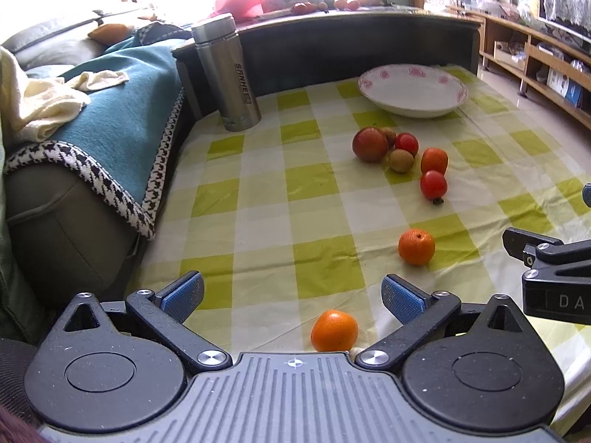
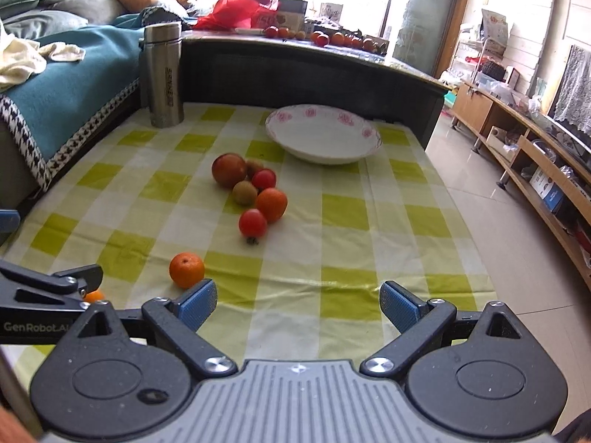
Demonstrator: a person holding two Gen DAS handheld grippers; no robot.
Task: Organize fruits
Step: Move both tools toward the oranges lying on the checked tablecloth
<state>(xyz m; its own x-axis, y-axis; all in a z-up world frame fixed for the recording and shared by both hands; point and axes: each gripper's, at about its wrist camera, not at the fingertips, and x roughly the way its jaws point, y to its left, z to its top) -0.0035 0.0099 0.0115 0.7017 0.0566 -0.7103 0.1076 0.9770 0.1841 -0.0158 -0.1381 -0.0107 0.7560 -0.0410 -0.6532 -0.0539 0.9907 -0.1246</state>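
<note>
Left wrist view: a small orange lies at the bottom centre of the frame, between the blue pads of the left tongs, which are spread wide and grip nothing. A second orange sits right of centre on the green-and-white checked tabletop. Above it a cluster of fruit — a large red one, two tomatoes, two brownish ones and an orange one — lies just below the white plate with pink flowers, which holds nothing. At upper left of centre stands a steel flask lettered "SANHE".

In the right wrist view the right tongs are likewise released and bare, low in the frame over the cloth. At the left edge the other tool's body reads "GenRobot.AI"; in the left view the right tool at the right edge shows "DA" — the rest is cut off.
</note>
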